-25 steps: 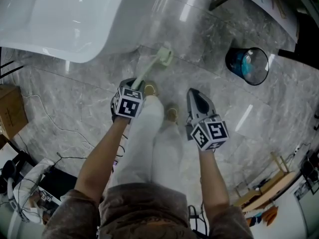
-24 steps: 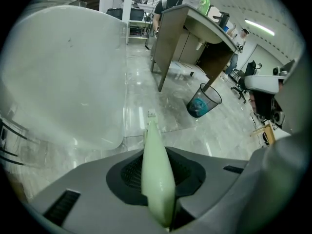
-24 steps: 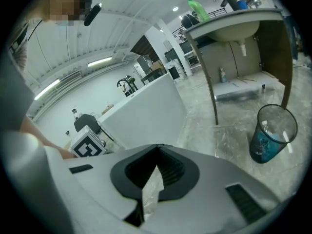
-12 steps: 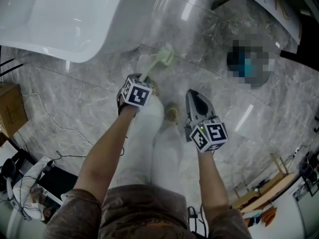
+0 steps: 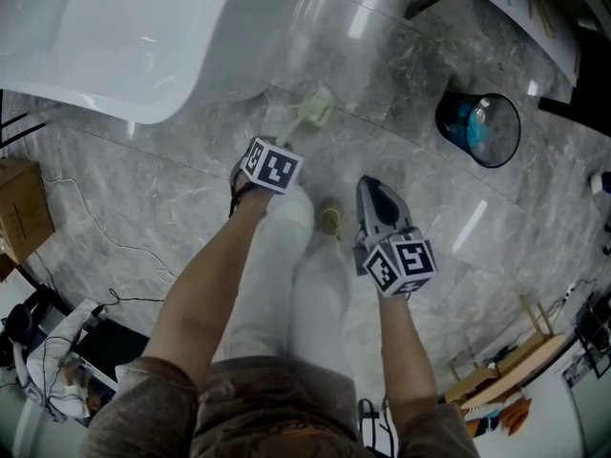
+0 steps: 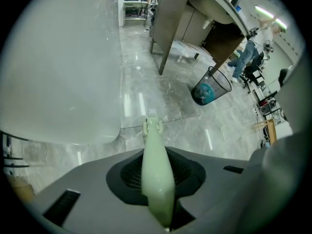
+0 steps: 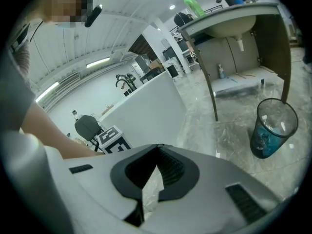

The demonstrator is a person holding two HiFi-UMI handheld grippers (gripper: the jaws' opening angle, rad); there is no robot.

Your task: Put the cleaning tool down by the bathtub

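Head view: my left claw (image 5: 277,149) points almost straight down over the grey marble floor (image 5: 143,208), marker cube on top. The cleaning tool (image 5: 313,111), pale green with a long handle, sticks out from under the cube. Its head is on the side away from me, just beside the foot of the white bathtub (image 5: 115,36). Can't tell from here if the head touches the floor. My right claw (image 5: 372,187) is beside my right leg, angled down, well apart from the tool. A black mesh bin (image 5: 477,127) with something blue inside stands further right.

Left gripper view: the left claw (image 6: 158,177) is clamped on the tool handle (image 6: 156,155), 2 jaws pressed against its sides. The handle runs straight ahead and the small head (image 6: 152,126) lies over a floor seam near the tub edge. The bathtub (image 6: 63,67) fills the left side. The bin (image 6: 210,87) is to the right, beside a brown vanity (image 6: 175,23).

Right gripper view: the right claw (image 7: 157,147) has its tips together, nothing between them, only floor showing through the slit behind. The bathtub wall (image 7: 146,106) is ahead, and the left claw's marker cube (image 7: 109,139) is at its foot. The bin (image 7: 272,128) and the sink vanity (image 7: 234,28) are to the right.
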